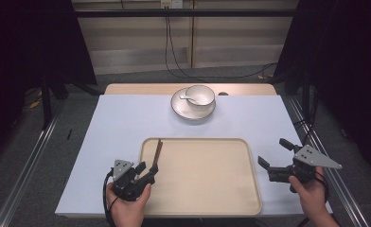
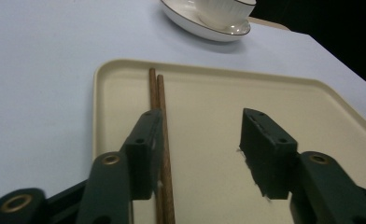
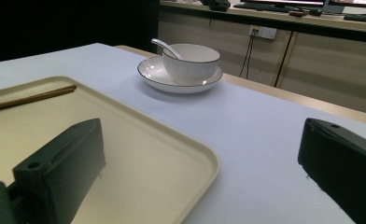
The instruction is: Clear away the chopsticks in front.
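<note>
So the chopsticks [image 2: 158,107] are down flat in the tray [image 1: 250,189], lying side by side along its left edge and running from the near end toward the far rim. That part of the job looks done to me. The left gripper [image 1: 148,171] sits right at their near end with its jaws apart; in the left gripper view one pad is just beside the sticks, maybe touching them, but nothing is squeezed, since the other pad stands well off over bare tray. I'd read that as let go, not as a grip.

The right gripper [image 1: 274,153] hangs off the right side of the tray, over the worktop [image 1: 122,123], jaws wide apart and holding nothing.

What's left, as far as I can judge: the bowl [image 1: 200,96] with the spoon [image 1: 188,99] in it sits on its saucer [image 1: 181,109] at the far side of the worktop, well apart from the tray. If the idea is to load up the tray, those are probably next, and the right gripper looks free for it.
</note>
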A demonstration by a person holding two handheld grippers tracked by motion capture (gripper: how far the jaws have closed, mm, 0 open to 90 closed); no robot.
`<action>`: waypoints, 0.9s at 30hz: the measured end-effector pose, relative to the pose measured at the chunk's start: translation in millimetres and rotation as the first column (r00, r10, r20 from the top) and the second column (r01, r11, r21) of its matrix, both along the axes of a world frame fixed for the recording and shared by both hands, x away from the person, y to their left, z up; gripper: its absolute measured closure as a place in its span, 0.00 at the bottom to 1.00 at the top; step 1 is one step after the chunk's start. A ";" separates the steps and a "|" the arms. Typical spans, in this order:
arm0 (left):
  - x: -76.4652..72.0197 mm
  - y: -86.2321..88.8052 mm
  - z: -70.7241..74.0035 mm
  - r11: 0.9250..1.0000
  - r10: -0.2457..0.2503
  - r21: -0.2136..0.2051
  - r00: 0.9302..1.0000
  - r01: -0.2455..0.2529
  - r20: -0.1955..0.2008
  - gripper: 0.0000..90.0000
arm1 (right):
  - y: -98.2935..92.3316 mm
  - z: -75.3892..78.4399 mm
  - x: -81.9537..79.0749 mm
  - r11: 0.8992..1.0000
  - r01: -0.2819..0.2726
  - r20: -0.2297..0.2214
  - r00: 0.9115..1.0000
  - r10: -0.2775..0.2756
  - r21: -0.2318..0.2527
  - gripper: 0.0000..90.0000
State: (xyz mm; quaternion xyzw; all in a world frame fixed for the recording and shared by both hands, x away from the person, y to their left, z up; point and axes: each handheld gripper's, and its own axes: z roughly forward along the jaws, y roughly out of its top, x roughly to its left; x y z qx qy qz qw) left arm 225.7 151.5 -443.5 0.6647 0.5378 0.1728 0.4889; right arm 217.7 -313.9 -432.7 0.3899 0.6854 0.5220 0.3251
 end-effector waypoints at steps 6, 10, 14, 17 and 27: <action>11.5 -1.6 9.6 0.999 -0.028 -0.017 0.999 0.029 0.036 0.40 | -1.2 0.6 -2.8 1.000 -0.002 0.002 1.000 0.002 -0.004 0.00; 18.2 0.6 14.2 0.999 -0.035 0.010 0.998 0.034 0.058 0.33 | -1.5 0.8 -2.8 1.000 0.005 0.002 1.000 -0.005 -0.002 0.00; 21.8 3.6 18.9 0.999 -0.036 0.007 0.997 0.036 0.068 0.31 | -0.1 0.5 -2.6 1.000 -0.006 -0.001 1.000 0.006 -0.001 0.00; 29.0 6.6 24.6 0.999 -0.052 -0.008 0.995 0.053 0.080 0.28 | 0.4 0.3 -1.7 1.000 -0.015 0.000 1.000 0.015 -0.006 0.00; 43.6 7.9 46.4 0.997 -0.083 0.017 0.988 0.081 0.132 0.23 | 0.2 0.5 -1.8 1.000 -0.012 -0.003 1.000 0.012 -0.001 0.00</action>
